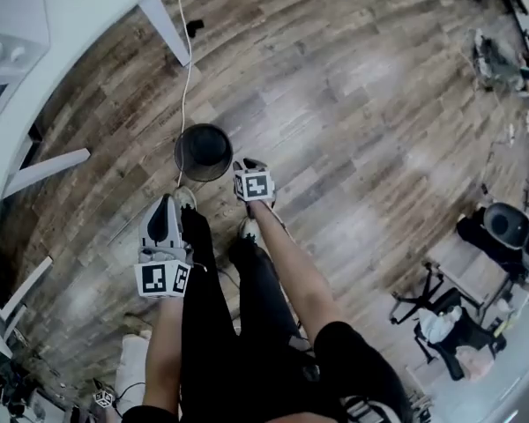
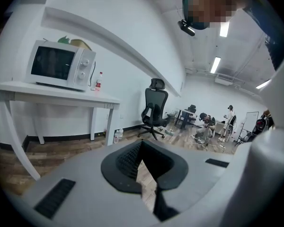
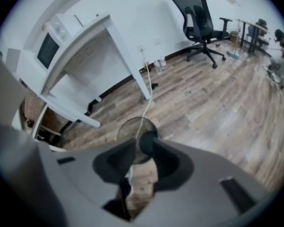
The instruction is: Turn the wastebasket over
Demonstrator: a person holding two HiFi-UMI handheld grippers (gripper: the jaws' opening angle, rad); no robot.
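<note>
The wastebasket [image 1: 203, 152] is a dark round bin standing on the wood floor, seen from above, just ahead of the person's feet. My right gripper [image 1: 248, 166] hangs beside its right rim, apart from it. In the right gripper view the wastebasket [image 3: 132, 126] shows beyond the right gripper [image 3: 143, 144], whose jaws stand apart with nothing between them. My left gripper [image 1: 167, 206] is below and left of the bin, clear of it. In the left gripper view the left gripper [image 2: 142, 148] points out across the room with its tips together and nothing held; the bin is out of that view.
A white cable [image 1: 188, 60] runs down the floor to the bin. A white table [image 1: 79, 7] with a microwave [image 2: 60, 64] stands at the upper left. An office chair [image 2: 155, 107] and seated people are farther off. The person's legs [image 1: 247, 298] fill the lower middle.
</note>
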